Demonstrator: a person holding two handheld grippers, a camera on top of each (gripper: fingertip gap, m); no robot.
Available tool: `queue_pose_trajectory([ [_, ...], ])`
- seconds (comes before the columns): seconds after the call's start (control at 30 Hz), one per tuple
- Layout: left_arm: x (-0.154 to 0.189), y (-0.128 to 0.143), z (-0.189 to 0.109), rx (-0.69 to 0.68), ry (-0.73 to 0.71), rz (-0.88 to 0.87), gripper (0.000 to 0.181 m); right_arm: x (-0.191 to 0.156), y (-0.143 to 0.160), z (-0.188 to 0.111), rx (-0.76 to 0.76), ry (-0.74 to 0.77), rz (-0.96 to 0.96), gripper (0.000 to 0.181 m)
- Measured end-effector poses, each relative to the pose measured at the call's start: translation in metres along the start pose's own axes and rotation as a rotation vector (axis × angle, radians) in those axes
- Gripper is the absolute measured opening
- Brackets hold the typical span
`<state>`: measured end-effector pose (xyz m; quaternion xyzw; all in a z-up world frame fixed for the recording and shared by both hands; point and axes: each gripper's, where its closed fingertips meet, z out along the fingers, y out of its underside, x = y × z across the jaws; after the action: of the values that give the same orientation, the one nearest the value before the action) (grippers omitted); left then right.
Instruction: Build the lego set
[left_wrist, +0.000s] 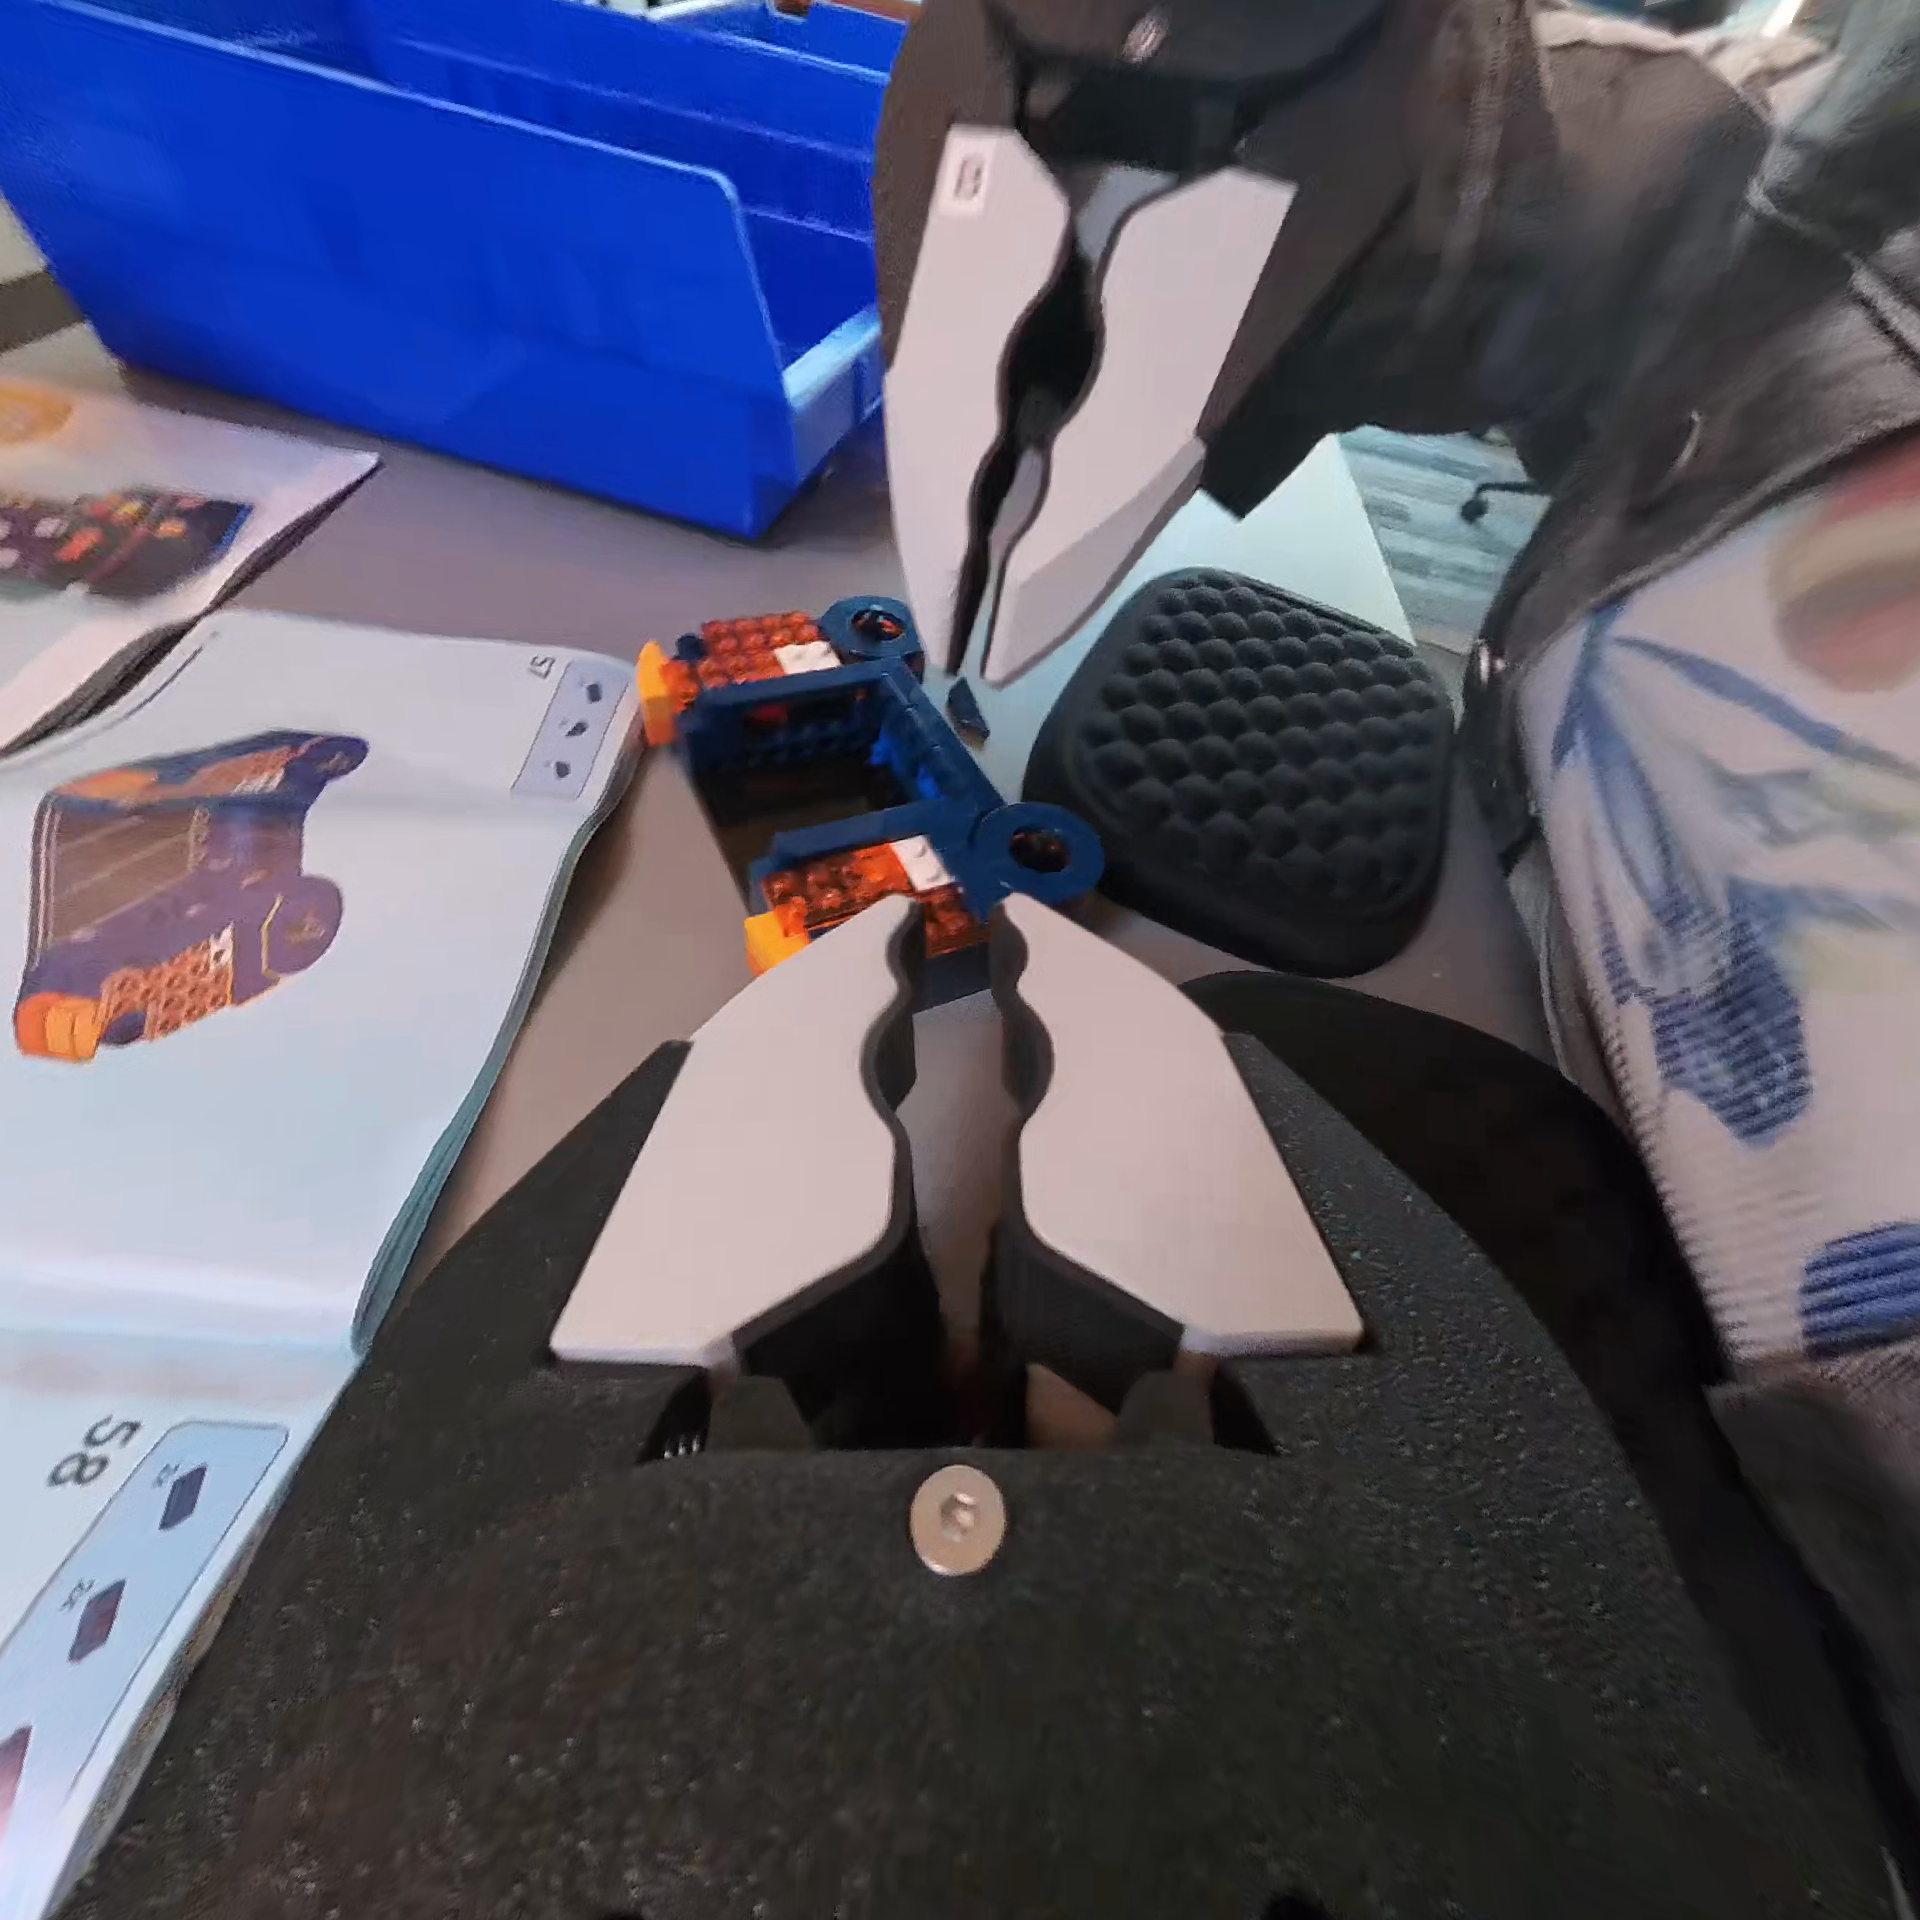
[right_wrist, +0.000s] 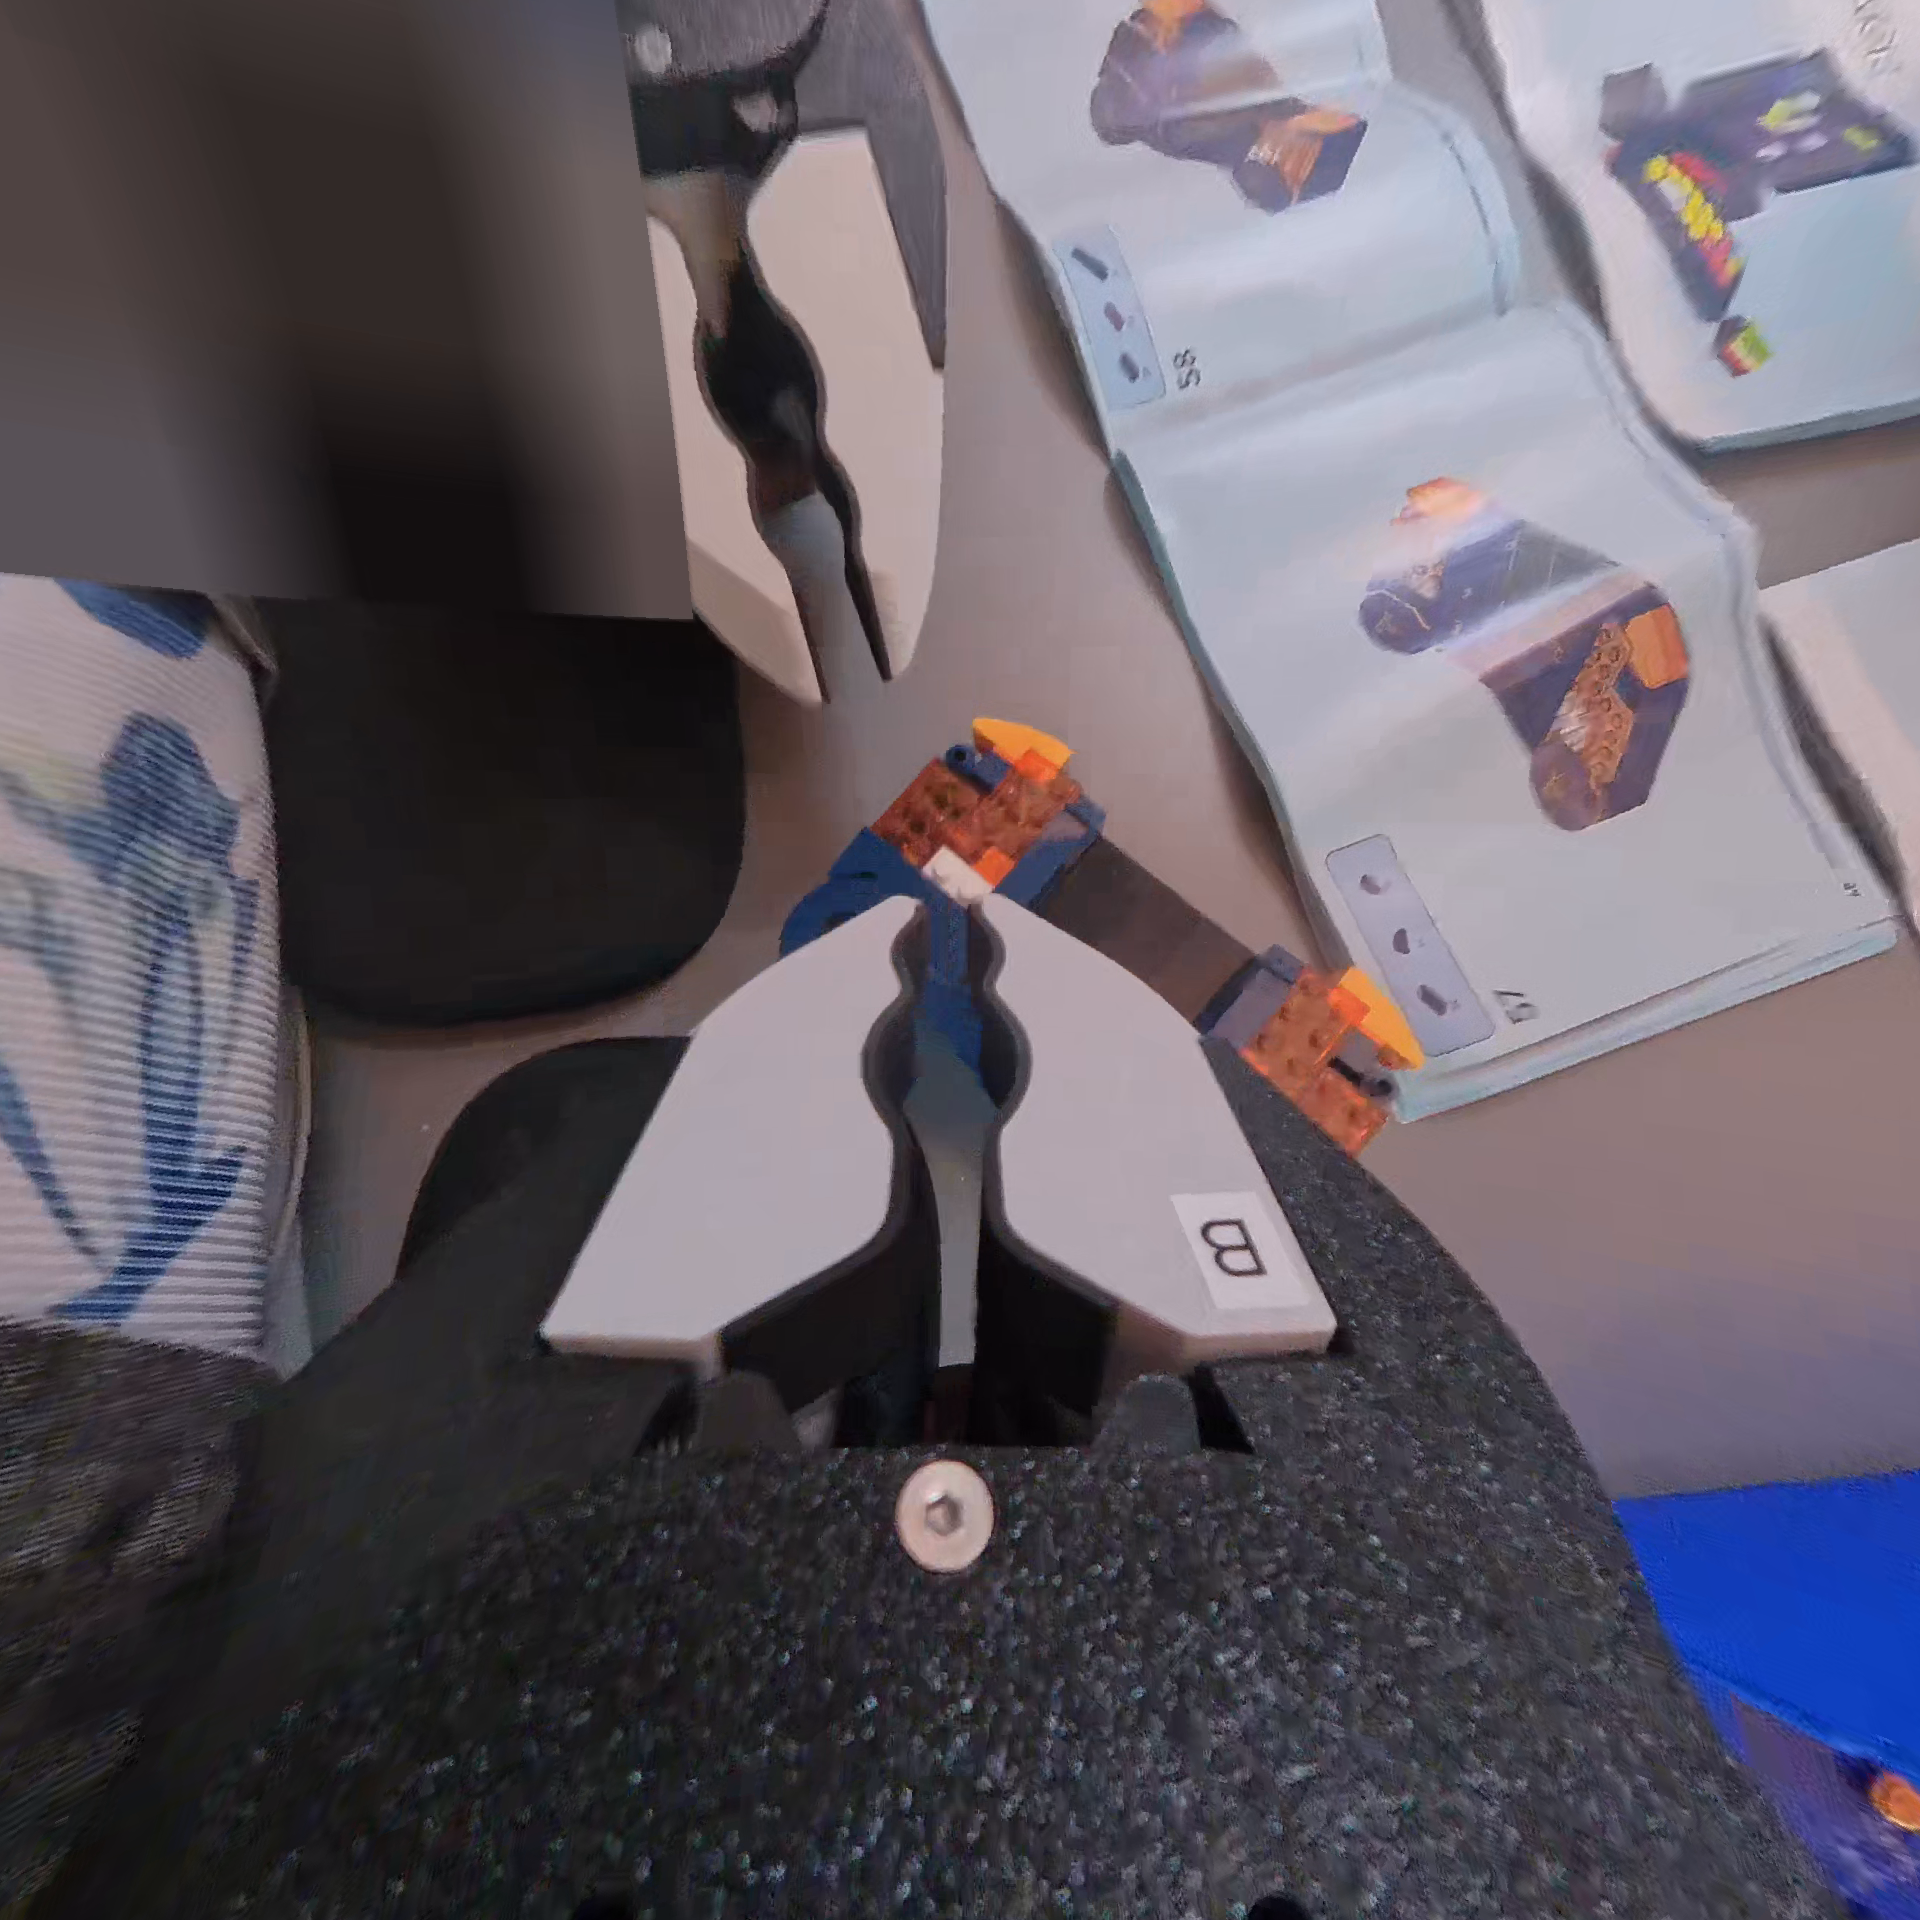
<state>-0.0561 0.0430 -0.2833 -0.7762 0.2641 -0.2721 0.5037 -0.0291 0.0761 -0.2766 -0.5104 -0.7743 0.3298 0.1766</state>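
Blue-orange lego build (left_wrist: 873, 790) flat on table, orange ends toward booklet (left_wrist: 260, 935); left hand-held gripper (left_wrist: 951, 920) narrowly parted, right hand-held gripper (right_wrist: 951, 914) likewise.

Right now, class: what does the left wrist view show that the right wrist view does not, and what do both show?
Only the left wrist view shows the dimpled black pad and a small dark loose piece beside the model. Only the right wrist view shows the booklet's third page at top right. Both show the Lego model, open instruction booklet, blue bin, left gripper and right gripper, each nearly closed at the model.
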Motion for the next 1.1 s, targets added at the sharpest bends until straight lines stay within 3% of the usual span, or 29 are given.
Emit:
queue_pose_trajectory([
  [0.2, 0.009, 0.009, 0.016, -0.094, -0.001, 0.176, 0.022, -0.008, 0.015, 0.021, 0.031, -0.078, 0.050, 0.041],
  [0.5, 0.006, 0.018, 0.028, -0.190, 0.004, 0.321, 0.003, -0.016, 0.023, 0.032, -0.004, -0.121, 0.032, 0.060],
  [0.77, 0.012, 0.020, 0.031, -0.242, 0.086, 0.376, 0.000, -0.014, 0.026, 0.037, -0.012, -0.034, -0.048, 0.055],
  [1.1, 0.017, 0.019, 0.035, -0.274, 0.169, 0.318, 0.000, -0.015, 0.028, 0.037, -0.015, -0.047, -0.058, 0.053],
])
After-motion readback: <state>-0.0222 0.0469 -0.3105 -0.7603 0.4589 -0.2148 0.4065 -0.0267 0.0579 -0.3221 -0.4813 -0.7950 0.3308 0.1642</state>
